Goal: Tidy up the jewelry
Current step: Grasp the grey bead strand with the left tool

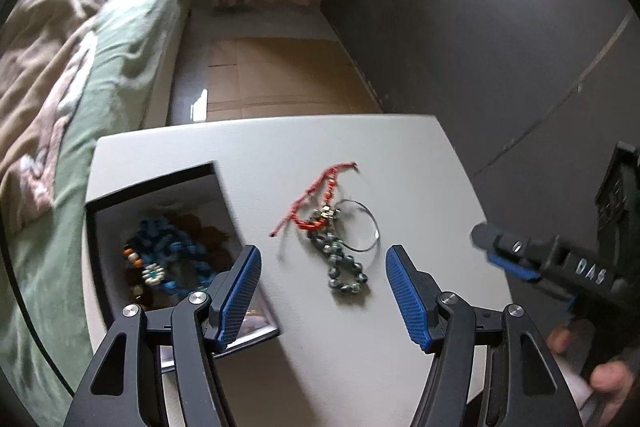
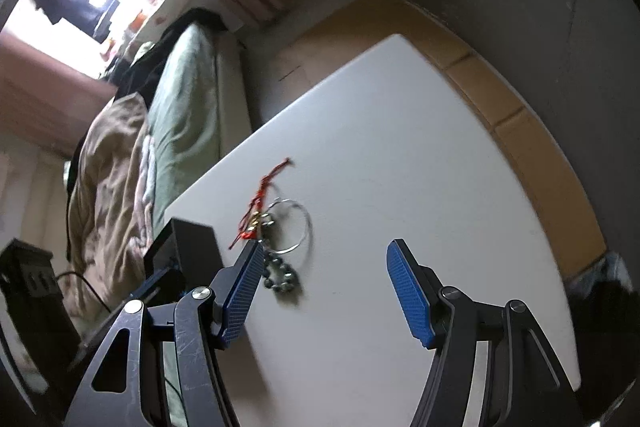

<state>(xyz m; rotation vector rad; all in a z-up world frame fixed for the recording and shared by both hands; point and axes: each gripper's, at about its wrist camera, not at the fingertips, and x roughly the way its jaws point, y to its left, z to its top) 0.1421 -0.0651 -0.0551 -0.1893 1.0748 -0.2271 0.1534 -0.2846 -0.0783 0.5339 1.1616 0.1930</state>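
Left gripper (image 1: 324, 291) spread, nothing held | right gripper (image 2: 322, 291) spread, empty | grey bead bracelet (image 1: 347, 269), red cord bracelet (image 1: 316, 203), wire hoop (image 1: 360, 227) heaped on white table (image 1: 400, 163) | black box (image 1: 120, 195) beside, beaded jewelry (image 1: 168, 259) inside

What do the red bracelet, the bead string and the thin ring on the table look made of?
Red bracelet: looks like knotted cord or thread, matte, with loose frayed ends.
Bead string: round grey-green beads with a slight gloss, maybe stone or glass; unclear.
Thin ring: probably metal wire, silvery, with bright glints along its edge.
All lie on the white table.
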